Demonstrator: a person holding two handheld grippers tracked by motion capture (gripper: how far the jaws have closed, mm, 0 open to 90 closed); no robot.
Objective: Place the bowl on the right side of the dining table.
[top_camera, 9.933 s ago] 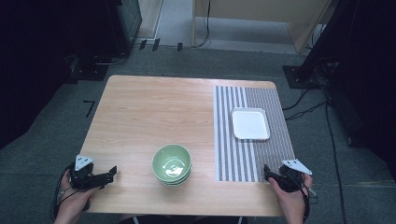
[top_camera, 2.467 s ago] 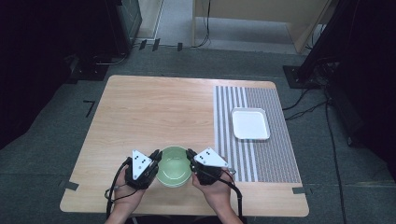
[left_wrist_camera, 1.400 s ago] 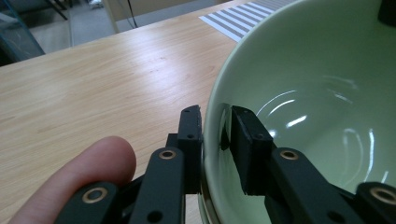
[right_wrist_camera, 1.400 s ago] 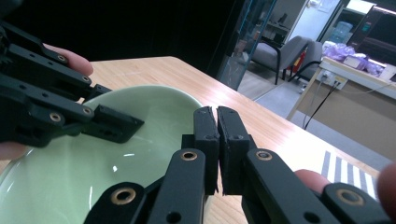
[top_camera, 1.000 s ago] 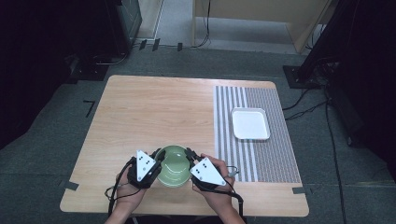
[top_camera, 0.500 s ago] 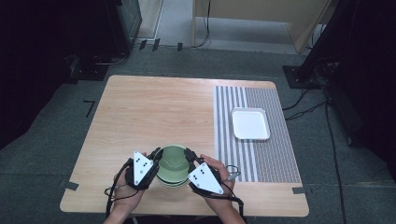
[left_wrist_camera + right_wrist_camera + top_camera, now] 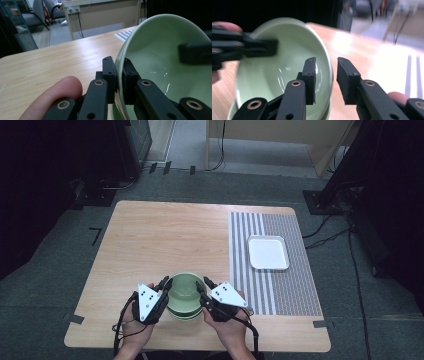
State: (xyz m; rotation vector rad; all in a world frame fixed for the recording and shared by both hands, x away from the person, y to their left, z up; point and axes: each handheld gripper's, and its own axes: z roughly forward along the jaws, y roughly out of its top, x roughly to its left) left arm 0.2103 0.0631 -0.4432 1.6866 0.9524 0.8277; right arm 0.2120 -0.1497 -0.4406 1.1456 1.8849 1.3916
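The top bowl (image 7: 165, 65) is pinched at its rim by the left gripper (image 7: 119, 75); the right gripper (image 7: 325, 80) has just been opened, its fingers spread astride the opposite rim, so the lift is now one-sided.

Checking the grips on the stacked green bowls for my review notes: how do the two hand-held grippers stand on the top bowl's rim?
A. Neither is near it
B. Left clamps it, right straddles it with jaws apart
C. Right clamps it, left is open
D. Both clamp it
B: the left hand-held gripper pinches the top bowl at its rim, while the right hand-held gripper has a gap around the rim.
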